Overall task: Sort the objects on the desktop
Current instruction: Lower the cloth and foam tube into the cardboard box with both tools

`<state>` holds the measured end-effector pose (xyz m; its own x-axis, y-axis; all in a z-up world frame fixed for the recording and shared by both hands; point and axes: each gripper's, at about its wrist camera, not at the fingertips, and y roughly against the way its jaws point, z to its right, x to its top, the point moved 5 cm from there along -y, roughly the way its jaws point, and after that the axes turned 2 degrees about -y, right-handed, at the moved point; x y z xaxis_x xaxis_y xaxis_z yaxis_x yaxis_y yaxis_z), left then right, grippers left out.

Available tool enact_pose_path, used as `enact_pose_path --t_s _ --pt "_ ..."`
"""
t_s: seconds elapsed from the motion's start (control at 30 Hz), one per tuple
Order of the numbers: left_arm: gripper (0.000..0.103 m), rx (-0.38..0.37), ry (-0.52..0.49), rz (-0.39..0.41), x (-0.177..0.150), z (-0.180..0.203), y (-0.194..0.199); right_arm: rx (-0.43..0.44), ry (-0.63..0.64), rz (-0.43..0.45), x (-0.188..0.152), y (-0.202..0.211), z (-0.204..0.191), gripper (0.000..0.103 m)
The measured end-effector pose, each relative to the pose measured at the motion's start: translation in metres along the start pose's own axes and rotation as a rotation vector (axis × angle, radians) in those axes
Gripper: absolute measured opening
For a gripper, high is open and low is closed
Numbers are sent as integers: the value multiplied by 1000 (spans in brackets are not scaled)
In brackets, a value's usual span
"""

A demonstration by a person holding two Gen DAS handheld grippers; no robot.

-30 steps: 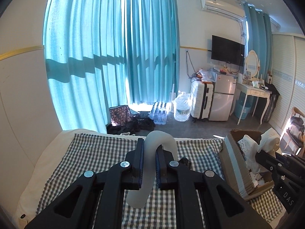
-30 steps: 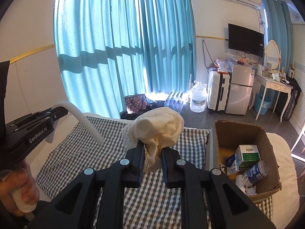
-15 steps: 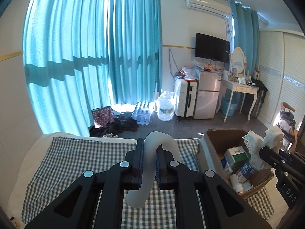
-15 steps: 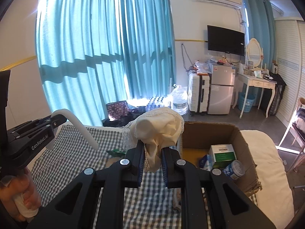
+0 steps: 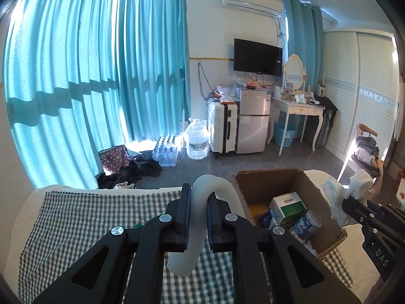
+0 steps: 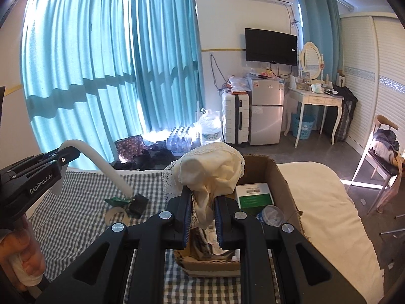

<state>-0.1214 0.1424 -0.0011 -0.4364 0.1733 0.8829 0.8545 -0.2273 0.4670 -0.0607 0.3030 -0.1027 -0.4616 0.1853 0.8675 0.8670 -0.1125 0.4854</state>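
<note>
White curved tube (image 5: 202, 202), rubbery-looking, is clamped in your left gripper (image 5: 198, 217), pinched mid-length so both ends hang free. Right gripper (image 6: 202, 215) is clamped on a cream lace-edged cloth (image 6: 212, 169), bunched above the jaws with a tail hanging between them. You hold both items lifted off the checked tablecloth (image 5: 76, 217), probably so you can drop them straight in. Cardboard box (image 6: 278, 177) sits at the table's right side, open top, and the cloth hangs right over its near edge, so the right hand looks closest to release. Tube is beside the box's left wall, not over it yet.

Inside the box: a green-and-white carton (image 6: 255, 196) and a blue-labelled can (image 5: 307, 225); other contents are blocked by the gripper, can't tell what they are. Left on the cloth: a green wrapper (image 6: 117, 200), a small black item (image 6: 139, 202), and a tape ring (image 6: 116, 214). Tube's lower end is cut off behind the left gripper in the right view. Only a bit of your left hand (image 6: 22, 261) shows, bottom corner.
</note>
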Motion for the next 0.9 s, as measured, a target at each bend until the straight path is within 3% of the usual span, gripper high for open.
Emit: enact_pose_path --t_s 0.47,0.9 --pt "10 -94 -50 -17 12 72 -23 -72 -55 -37 -11 -11 70 15" --pt "10 -129 -80 -77 1 115 -75 -82 -84 -52 -14 -36 83 15"
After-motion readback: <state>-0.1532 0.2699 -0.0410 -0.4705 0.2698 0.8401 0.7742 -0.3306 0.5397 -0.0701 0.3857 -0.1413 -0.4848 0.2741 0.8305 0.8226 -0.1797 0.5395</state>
